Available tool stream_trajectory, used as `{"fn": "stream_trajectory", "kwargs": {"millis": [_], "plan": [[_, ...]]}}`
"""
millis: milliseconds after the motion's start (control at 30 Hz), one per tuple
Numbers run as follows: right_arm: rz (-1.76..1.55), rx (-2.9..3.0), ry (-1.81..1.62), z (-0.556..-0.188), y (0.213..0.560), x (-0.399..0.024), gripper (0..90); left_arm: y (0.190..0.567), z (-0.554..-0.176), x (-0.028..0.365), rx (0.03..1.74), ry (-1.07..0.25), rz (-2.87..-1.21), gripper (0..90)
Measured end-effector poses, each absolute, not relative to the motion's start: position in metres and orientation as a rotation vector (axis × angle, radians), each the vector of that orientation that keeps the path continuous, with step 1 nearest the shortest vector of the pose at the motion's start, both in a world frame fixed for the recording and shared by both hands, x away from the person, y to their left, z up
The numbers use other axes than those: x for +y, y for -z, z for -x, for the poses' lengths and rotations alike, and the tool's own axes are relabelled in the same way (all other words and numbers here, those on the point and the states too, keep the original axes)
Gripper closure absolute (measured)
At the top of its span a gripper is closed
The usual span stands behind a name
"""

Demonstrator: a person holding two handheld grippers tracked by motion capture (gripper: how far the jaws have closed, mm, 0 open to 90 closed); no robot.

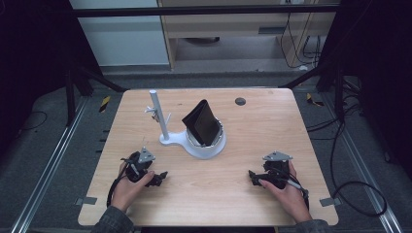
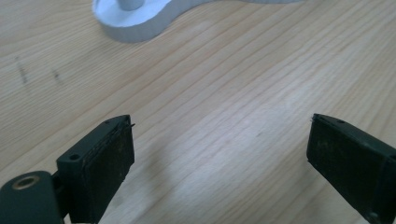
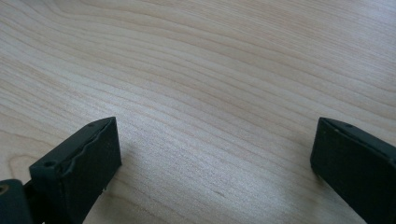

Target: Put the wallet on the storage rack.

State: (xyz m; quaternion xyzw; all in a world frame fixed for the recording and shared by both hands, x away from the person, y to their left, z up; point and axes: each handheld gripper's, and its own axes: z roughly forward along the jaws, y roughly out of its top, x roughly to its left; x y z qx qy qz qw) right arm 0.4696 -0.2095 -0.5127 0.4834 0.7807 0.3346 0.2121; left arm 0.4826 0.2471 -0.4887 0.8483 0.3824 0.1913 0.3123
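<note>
Your two grippers rest low over the wooden table [image 1: 243, 145] at its near edge, well apart from each other and from the work, which reads as a ready stance before any reach. The left gripper [image 1: 163, 175] points inward toward the middle, and in the left gripper view its jaws stand wide apart over bare wood with nothing between them, the near lobe of the white stand [image 2: 140, 23] ahead. The right gripper [image 1: 251, 175] mirrors it; in the right gripper view its jaws are equally spread and empty, touching nothing you can see. The black wallet [image 1: 201, 122] stands tilted in the stand's round cup [image 1: 214, 145] at mid-table, beside the white post [image 1: 159, 116], so it leans free for a pinch from above.
</note>
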Motion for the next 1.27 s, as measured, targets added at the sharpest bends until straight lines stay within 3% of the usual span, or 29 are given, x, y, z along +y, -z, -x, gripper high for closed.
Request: {"fn": "stream_trajectory", "kwargs": {"millis": [633, 1267], "plan": [[-1.343, 2.168, -0.929, -0.470, 0.513, -0.209, 2.0, 0.504, -0.501, 0.267, 1.120, -0.516, -2.138, 8.3], [-1.345, 2.167, -0.927, -0.470, 0.513, -0.209, 1.8, 0.508, -0.501, 0.271, 1.115, -0.504, -2.127, 2.1]]}}
